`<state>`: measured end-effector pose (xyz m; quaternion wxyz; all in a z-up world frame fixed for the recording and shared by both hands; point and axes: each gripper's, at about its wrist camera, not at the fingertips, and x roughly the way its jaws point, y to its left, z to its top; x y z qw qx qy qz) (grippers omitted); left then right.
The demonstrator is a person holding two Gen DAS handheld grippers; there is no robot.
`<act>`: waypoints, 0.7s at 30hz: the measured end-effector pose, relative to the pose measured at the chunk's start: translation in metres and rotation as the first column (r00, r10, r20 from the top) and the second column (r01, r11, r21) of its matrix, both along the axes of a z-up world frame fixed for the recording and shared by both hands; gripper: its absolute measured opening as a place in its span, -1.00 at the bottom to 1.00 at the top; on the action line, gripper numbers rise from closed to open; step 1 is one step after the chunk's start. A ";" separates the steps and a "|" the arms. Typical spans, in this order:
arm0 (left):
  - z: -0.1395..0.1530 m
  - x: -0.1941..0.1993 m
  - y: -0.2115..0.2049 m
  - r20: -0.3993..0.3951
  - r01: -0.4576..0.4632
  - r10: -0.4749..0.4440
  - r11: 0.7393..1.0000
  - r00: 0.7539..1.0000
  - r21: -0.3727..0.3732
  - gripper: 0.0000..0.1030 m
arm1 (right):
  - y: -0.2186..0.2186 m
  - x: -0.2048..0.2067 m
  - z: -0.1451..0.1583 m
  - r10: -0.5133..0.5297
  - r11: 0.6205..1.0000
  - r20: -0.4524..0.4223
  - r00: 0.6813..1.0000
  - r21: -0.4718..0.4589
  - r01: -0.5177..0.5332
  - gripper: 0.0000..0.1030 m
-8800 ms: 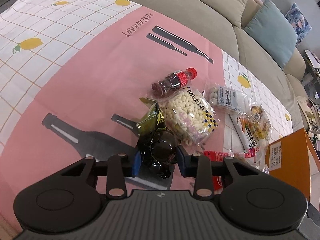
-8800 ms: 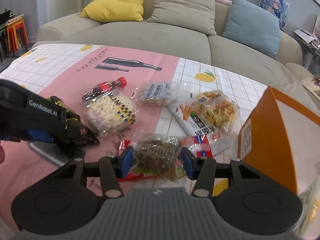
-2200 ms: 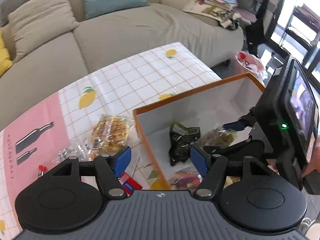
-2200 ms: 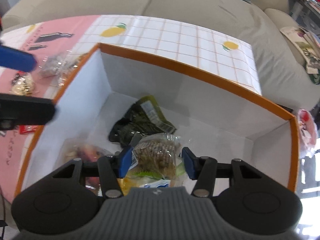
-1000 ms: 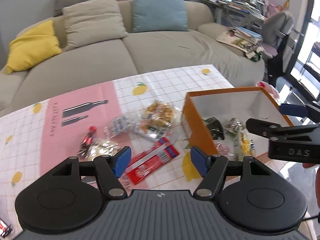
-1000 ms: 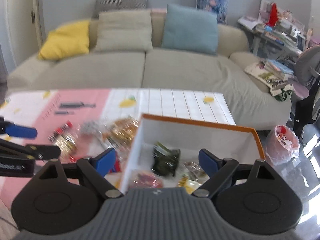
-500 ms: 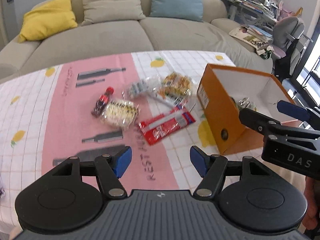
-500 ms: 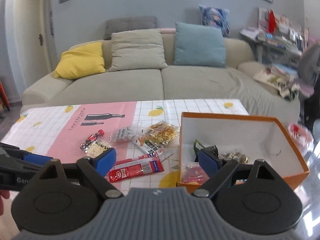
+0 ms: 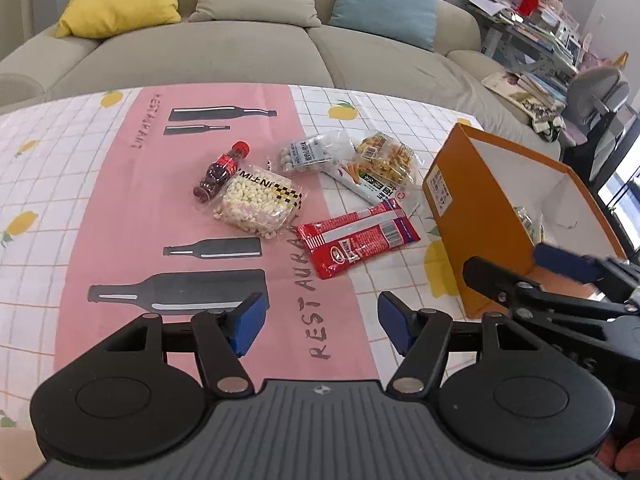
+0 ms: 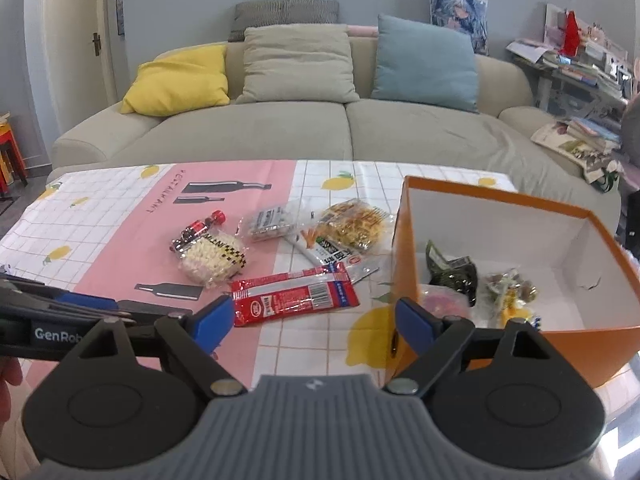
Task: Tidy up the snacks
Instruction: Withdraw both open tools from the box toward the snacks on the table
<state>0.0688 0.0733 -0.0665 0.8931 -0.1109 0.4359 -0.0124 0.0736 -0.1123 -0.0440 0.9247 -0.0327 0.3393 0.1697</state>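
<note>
Left hand-held gripper closing, empty, right hand-held gripper closing, empty

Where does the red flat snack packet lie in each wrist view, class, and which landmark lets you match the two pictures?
Left wrist view: red packet lies centre, just left of the orange box.
Right wrist view: red packet lies centre, above the tool's gap.
Shared landmark: the orange box to its right.

A beige sofa bears yellow, beige and teal cushions
</note>
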 end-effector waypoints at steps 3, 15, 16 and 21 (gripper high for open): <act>-0.007 0.007 0.006 -0.011 -0.022 0.022 1.000 1.000 0.004 0.46 | 0.008 0.010 -0.010 0.013 1.000 -0.029 1.000 0.001 -0.013 0.32; -0.035 0.061 0.031 -0.080 -0.068 0.069 0.997 0.994 0.023 0.40 | 0.043 0.074 -0.056 0.048 0.999 -0.117 0.992 0.007 -0.048 0.31; -0.036 0.066 0.033 -0.077 -0.075 0.076 0.997 0.994 0.025 0.40 | 0.045 0.080 -0.059 0.047 0.999 -0.124 0.991 0.010 -0.046 0.31; -0.039 0.091 0.041 -0.056 -0.087 0.089 0.995 0.994 0.042 0.47 | 0.055 0.104 -0.068 0.057 0.998 -0.142 0.988 0.016 -0.055 0.31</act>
